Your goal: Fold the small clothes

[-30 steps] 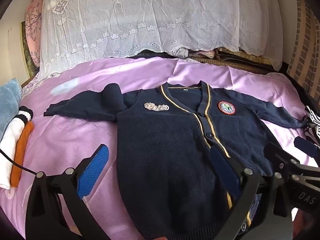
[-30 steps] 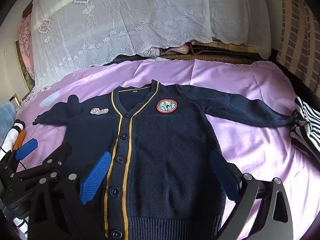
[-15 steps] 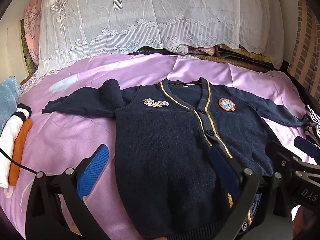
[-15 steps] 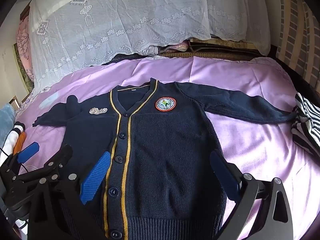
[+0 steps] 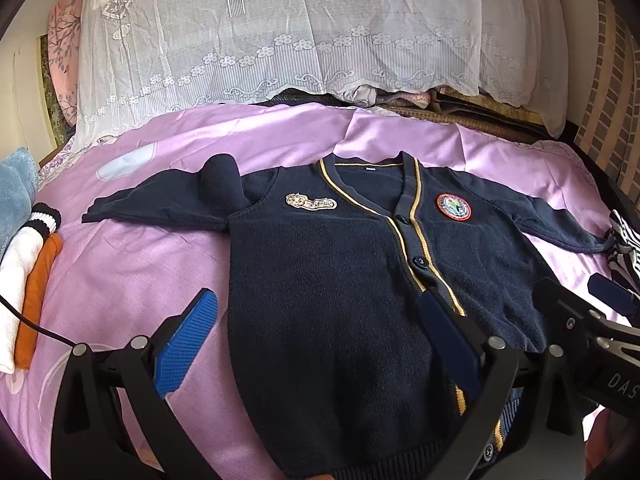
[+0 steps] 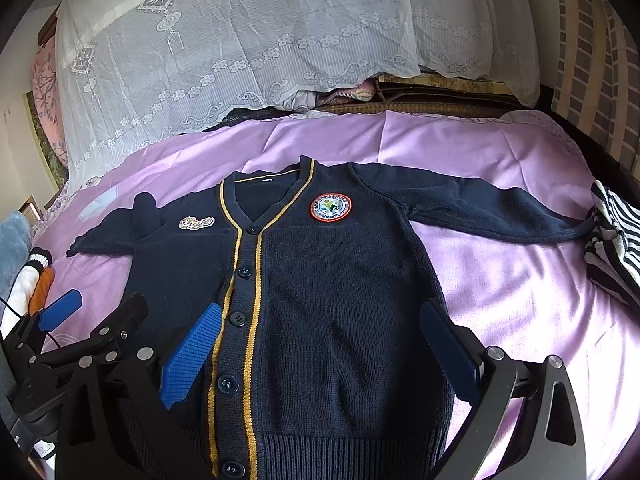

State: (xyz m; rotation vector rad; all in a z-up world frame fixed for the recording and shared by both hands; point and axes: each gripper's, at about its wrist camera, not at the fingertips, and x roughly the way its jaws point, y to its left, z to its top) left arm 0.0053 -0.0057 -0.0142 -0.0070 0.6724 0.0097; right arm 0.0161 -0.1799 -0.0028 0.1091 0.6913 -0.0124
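Cardigan [image 6: 320,300] | laid flat, buttoned, mid-bed [image 6: 500,280] | left gripper [image 5: 316,344], right gripper [image 6: 320,356]: spread wide, nothing held | step judged: pre-fold | next: 1 sleeve [image 6: 480,212] to be gripped, folded inward

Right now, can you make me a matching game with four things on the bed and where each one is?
Things:
1. cardigan
2. striped cloth
3. orange cloth
4. lace cover

Places:
A. far end of the bed, over the pillows
B. at the left edge
C. spread flat in the middle
D. at the right edge, by a sleeve end

Pairs: 1-C, 2-D, 3-B, 4-A
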